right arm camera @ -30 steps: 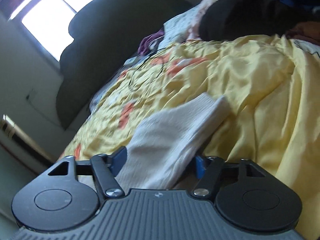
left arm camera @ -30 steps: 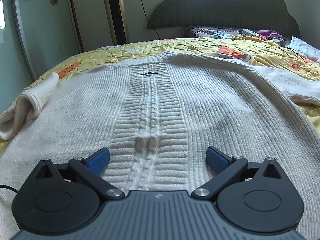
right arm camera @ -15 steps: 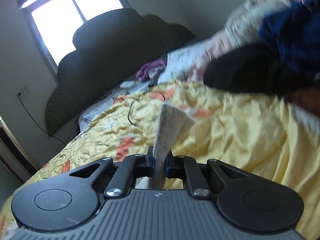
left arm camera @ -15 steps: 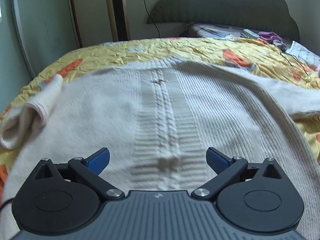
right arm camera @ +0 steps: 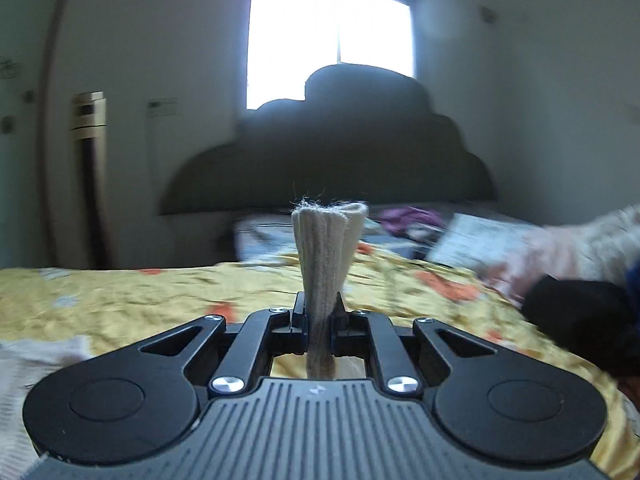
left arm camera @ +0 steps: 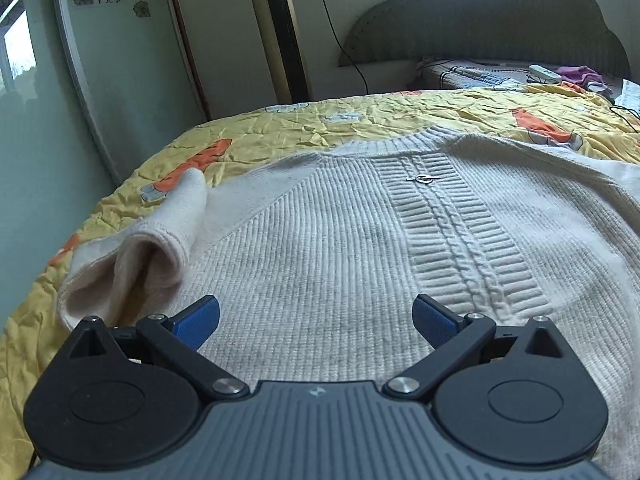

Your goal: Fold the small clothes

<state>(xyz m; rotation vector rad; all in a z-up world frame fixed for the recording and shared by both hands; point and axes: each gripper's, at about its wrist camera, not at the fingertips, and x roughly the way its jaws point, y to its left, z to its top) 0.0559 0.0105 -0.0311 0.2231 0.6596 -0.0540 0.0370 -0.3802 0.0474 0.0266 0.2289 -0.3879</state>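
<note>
**We hold one sleeve up, the other lies ahead of our free tongs**

Nearest to us in the right wrist view, our right gripper (right arm camera: 320,322) has its jaws pressed together on a strip of cream knit, the sleeve end (right arm camera: 326,256), which stands straight up out of the jaws. The picture is blurred, so we cannot tell how much cloth is caught below the pads.

In the left wrist view, our left gripper (left arm camera: 316,320) is spread wide and holds nothing. It hovers low over the body of the white sweater (left arm camera: 340,240); whether it touches the knit, we cannot tell. The sweater lies flat on the yellow bedspread (left arm camera: 360,120), face up. Its long axis runs away from us: the hem is near, the neckline far, and the cable band (left arm camera: 456,232) in the middle goes the same way, a little to the right of the tongs. A small metal ornament (left arm camera: 422,178) sits on this band near the neck.

The other sleeve (left arm camera: 160,240) is to the left of the left gripper and just ahead of it. It is bent back on itself, with the open cuff towards us. We judge that the left hand is the nearer one to it, so that hand should take it when the sleeves are folded in across the body.

Farther away stand the dark headboard (left arm camera: 500,20) and a tall gold tower unit (left arm camera: 280,32) at the wall.
</note>
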